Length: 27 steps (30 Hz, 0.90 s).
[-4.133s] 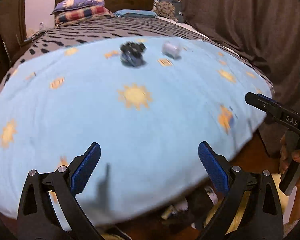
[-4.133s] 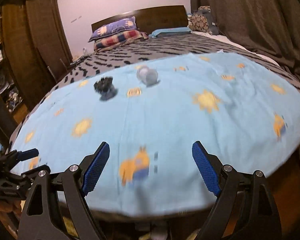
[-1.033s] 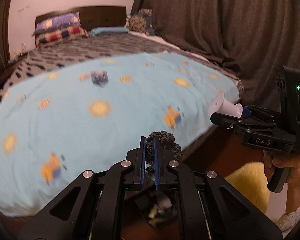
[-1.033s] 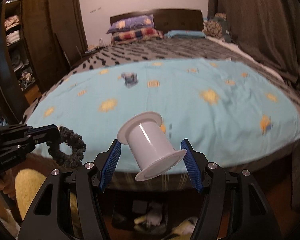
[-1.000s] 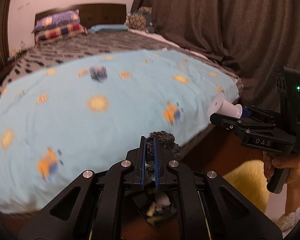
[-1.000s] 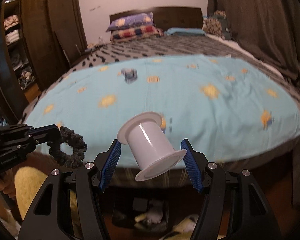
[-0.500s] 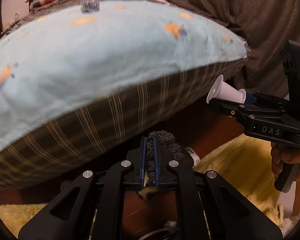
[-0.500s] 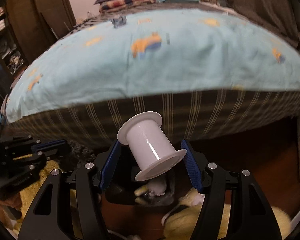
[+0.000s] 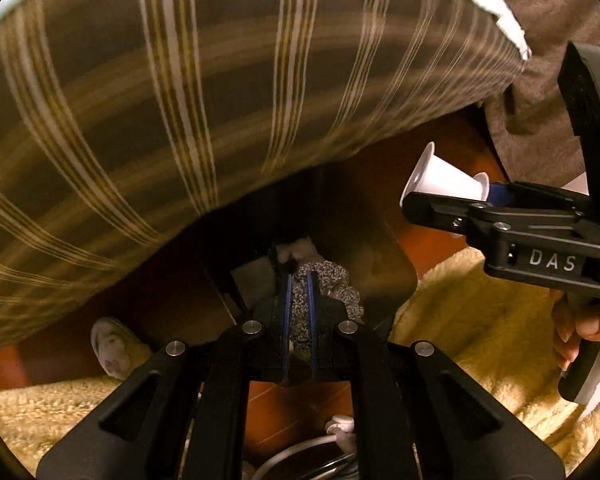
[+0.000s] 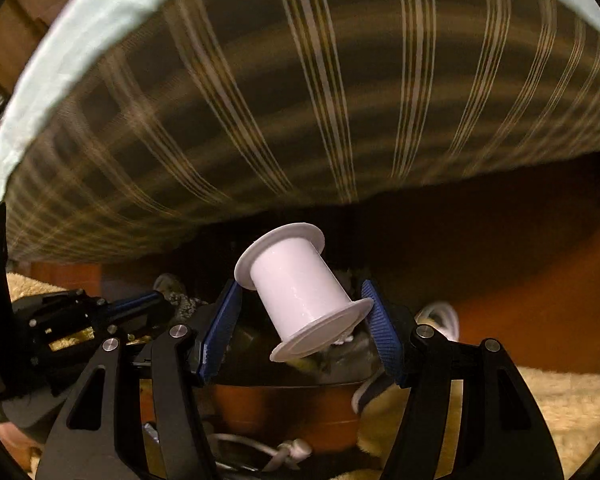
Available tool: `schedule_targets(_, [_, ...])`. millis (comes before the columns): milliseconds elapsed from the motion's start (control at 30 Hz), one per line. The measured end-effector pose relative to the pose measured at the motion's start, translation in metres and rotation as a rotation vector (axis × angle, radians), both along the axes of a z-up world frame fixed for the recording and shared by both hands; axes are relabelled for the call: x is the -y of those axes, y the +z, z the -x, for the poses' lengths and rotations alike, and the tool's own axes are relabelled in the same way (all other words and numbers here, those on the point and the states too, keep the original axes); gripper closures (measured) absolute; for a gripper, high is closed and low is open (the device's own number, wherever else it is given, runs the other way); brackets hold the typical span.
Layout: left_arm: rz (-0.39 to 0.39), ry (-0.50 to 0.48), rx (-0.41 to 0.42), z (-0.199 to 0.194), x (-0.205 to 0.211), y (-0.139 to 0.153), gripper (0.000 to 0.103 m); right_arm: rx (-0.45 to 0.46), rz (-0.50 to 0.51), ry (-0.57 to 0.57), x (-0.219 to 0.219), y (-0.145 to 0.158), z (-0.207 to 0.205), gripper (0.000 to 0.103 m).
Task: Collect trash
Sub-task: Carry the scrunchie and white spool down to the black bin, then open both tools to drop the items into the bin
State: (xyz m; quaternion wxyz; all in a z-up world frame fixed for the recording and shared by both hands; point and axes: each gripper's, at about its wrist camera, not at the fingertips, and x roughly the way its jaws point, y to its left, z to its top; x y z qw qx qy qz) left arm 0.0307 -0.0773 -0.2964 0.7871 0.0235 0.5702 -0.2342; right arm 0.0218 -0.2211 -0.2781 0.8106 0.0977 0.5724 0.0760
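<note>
Your left gripper (image 9: pixel 298 292) is clamped tight on a grey-black hair scrunchie (image 9: pixel 324 284), blue pads pressed flat on the fabric with most of the ring bulging out to the right of the fingers. Your right gripper (image 10: pixel 302 320) grips a white plastic spool (image 10: pixel 300 286), tilted, one flange against each blue pad. From the left camera that spool (image 9: pixel 444 178) shows at the right gripper's tip, off to the right and higher than the scrunchie. Your right hand (image 9: pixel 584 332) wraps the handle at the right edge.

Both grippers point low, under the bed edge. Right below and past the scrunchie sits a dark bin (image 9: pixel 256 280) with something pale in it; blurry, can't tell what. Striped brown bed cover (image 9: pixel 180 100) fills the top of both views, light blue blanket edge (image 10: pixel 60 52) above it. Cream shaggy rug (image 9: pixel 480 320) on the reddish floor beside the bin, white cable (image 9: pixel 300 452) near the bottom, a pale slipper (image 9: pixel 112 348) at left.
</note>
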Motion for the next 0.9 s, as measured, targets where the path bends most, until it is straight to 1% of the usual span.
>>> schedule_targets(133, [-0.005,-0.002,-0.031,-0.004,-0.002,-0.017,0.094,-0.043,-0.018,-0.011,-0.001,-0.016,-0.007,0.038])
schedule_targets(200, [-0.004,0.004,-0.034,-0.008,0.0,-0.018,0.093,-0.053,-0.023,-0.014,-0.001,-0.019,-0.009,0.038])
schedule_targets(233, [-0.008,0.011,-0.035,-0.009,-0.001,-0.019,0.09,-0.056,-0.024,-0.017,-0.001,-0.02,-0.01,0.037])
schedule_targets(267, [-0.01,0.016,-0.034,-0.01,0.0,-0.018,0.088,-0.057,-0.026,-0.02,-0.001,-0.021,-0.01,0.034])
schedule_targets(300, [-0.012,0.021,-0.034,-0.011,-0.002,-0.017,0.083,-0.057,-0.027,-0.025,-0.001,-0.021,-0.01,0.032])
schedule_targets(333, [-0.015,0.026,-0.033,-0.012,-0.003,-0.017,0.078,-0.055,-0.025,-0.03,0.001,-0.02,-0.012,0.027])
schedule_targets(367, [-0.018,0.03,-0.032,-0.013,-0.004,-0.016,0.076,-0.053,-0.025,-0.034,0.001,-0.019,-0.013,0.025])
schedule_targets(467, [-0.023,0.04,-0.025,-0.014,-0.011,-0.009,0.063,-0.042,-0.022,-0.048,0.009,-0.01,-0.016,0.025])
schedule_targets(500, [-0.024,0.043,-0.017,-0.014,-0.012,-0.006,0.055,-0.029,-0.018,-0.052,0.012,-0.003,-0.015,0.025])
schedule_targets(533, [-0.028,0.049,-0.001,-0.013,-0.015,0.001,0.046,-0.018,-0.013,-0.053,0.017,0.002,-0.014,0.02])
schedule_targets(567, [-0.03,0.054,0.012,-0.012,-0.017,0.007,0.042,-0.001,-0.005,-0.056,0.02,0.009,-0.01,0.016])
schedule_targets(633, [-0.025,0.064,0.038,-0.01,-0.021,0.023,0.028,0.052,0.008,-0.058,0.02,0.032,-0.005,0.016])
schedule_targets(667, [-0.018,0.067,0.055,-0.01,-0.025,0.035,0.026,0.072,0.007,-0.058,0.023,0.042,-0.003,0.015])
schedule_targets(733, [-0.008,0.07,0.091,-0.009,-0.029,0.055,0.015,0.12,0.001,-0.07,0.03,0.067,0.001,0.014])
schedule_targets(767, [-0.005,0.071,0.116,-0.009,-0.03,0.067,0.014,0.141,-0.001,-0.076,0.035,0.077,0.002,0.009])
schedule_targets(800, [-0.003,0.071,0.146,-0.009,-0.033,0.082,0.011,0.169,0.002,-0.083,0.038,0.09,0.003,0.007])
schedule_targets(833, [-0.001,0.071,0.165,-0.009,-0.035,0.091,0.009,0.205,0.009,-0.089,0.043,0.105,0.001,0.006])
schedule_targets(900, [0.007,0.075,0.212,-0.01,-0.037,0.114,0.008,0.271,0.022,-0.087,0.05,0.135,0.0,0.005])
